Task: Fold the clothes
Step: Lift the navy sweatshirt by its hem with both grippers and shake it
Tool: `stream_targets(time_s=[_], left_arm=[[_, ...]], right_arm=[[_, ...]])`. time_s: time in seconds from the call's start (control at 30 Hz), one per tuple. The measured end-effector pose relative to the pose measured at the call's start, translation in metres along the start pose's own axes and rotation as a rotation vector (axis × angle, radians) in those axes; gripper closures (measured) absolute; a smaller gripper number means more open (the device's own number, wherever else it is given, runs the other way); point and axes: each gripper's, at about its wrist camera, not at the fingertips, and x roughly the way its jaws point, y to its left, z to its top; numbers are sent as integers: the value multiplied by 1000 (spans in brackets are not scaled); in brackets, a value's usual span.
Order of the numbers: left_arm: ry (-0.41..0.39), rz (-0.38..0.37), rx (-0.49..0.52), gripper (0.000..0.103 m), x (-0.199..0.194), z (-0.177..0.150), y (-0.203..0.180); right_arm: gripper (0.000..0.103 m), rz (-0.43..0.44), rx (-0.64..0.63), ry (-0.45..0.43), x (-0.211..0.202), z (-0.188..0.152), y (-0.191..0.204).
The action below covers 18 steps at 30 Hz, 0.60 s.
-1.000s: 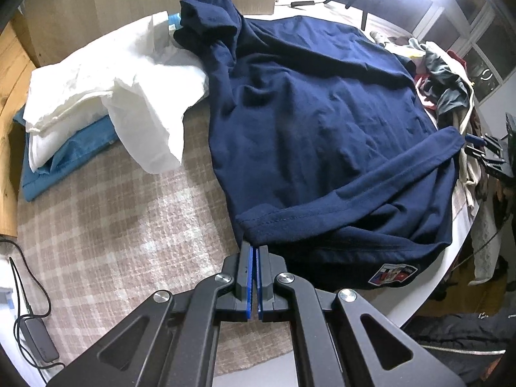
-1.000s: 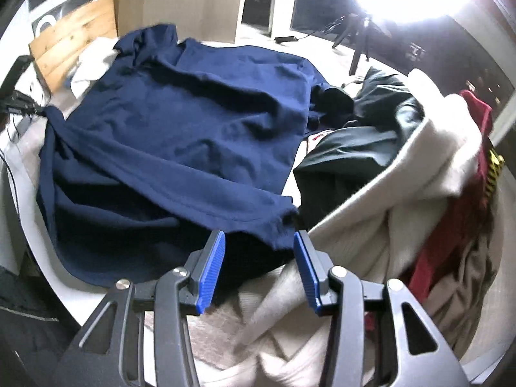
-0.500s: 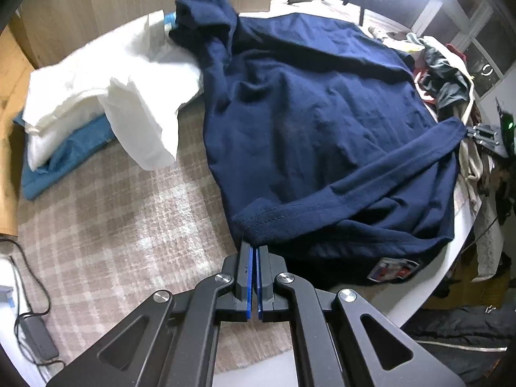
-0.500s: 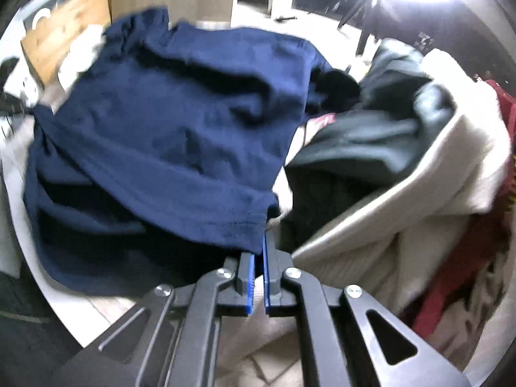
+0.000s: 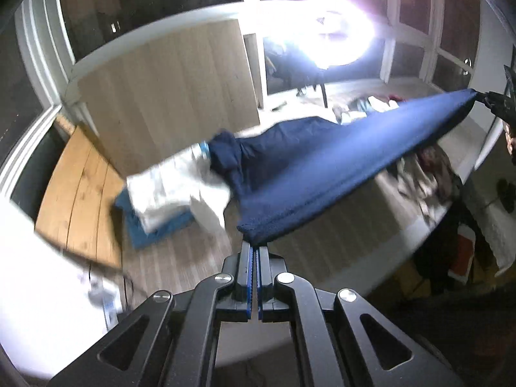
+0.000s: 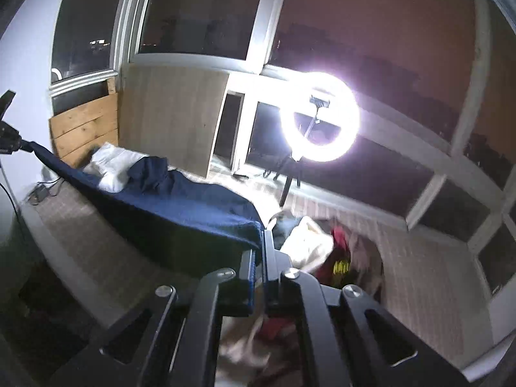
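Note:
A navy blue shirt hangs stretched in the air above the checked table, its far end still resting on the surface. My left gripper is shut on one corner of the raised hem. My right gripper is shut on the other corner of the navy shirt. In the left wrist view the right gripper shows at the far right edge, holding the taut hem. In the right wrist view the left gripper shows at the far left edge.
Folded white and blue garments are stacked at the table's far left, under the shirt's collar end. A heap of unfolded clothes lies on the right side. A bright ring light on a stand glares by the windows. A wooden board leans at left.
The right gripper shut on the hem corner. Both grippers then rose sharply, lifting the near hem off the table and pulling it taut between them; the views swung up toward the windows.

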Motion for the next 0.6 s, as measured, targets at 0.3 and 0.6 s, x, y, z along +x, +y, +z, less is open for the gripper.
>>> stream_targets(time_s=[0.3, 0.6], left_arm=[[398, -154, -173, 102, 114, -192, -59], [432, -218, -305, 102, 157, -219, -59]], right_arm=[[100, 158, 401, 358, 44, -239, 24], [100, 185, 420, 485, 84, -276, 39]])
